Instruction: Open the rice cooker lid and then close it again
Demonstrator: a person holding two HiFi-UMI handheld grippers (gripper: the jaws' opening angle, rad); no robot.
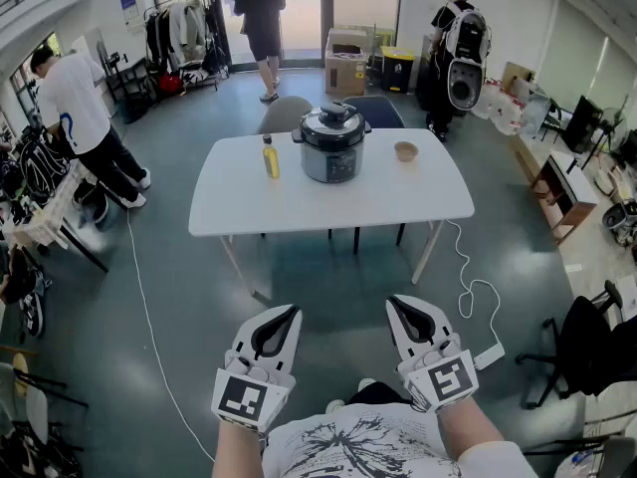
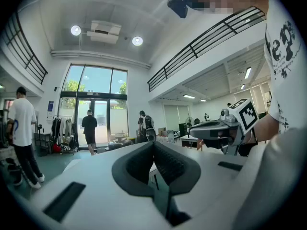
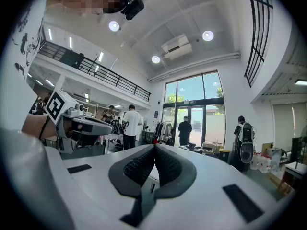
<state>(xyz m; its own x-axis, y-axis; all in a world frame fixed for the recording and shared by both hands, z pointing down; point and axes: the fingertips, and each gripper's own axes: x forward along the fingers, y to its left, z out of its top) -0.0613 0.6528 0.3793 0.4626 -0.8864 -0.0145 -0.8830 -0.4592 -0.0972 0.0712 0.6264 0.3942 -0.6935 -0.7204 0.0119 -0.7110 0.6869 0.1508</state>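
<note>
A silver and black rice cooker (image 1: 331, 142) stands with its lid down at the far middle of a white table (image 1: 299, 207). Both grippers are held close to my body, well short of the table. My left gripper (image 1: 285, 312) is shut with nothing in it, its black pads (image 2: 165, 164) pressed together. My right gripper (image 1: 396, 302) is shut too, and its pads (image 3: 165, 164) meet along one line. In the left gripper view the right gripper (image 2: 220, 128) shows at the right. The left gripper (image 3: 79, 123) appears at the left of the right gripper view.
On the table a yellow bottle (image 1: 270, 157) stands left of the cooker and a small brown bowl (image 1: 405, 151) right of it. A white cable (image 1: 468, 287) runs across the floor to a power strip. Several people stand about the room. Chairs sit behind the table.
</note>
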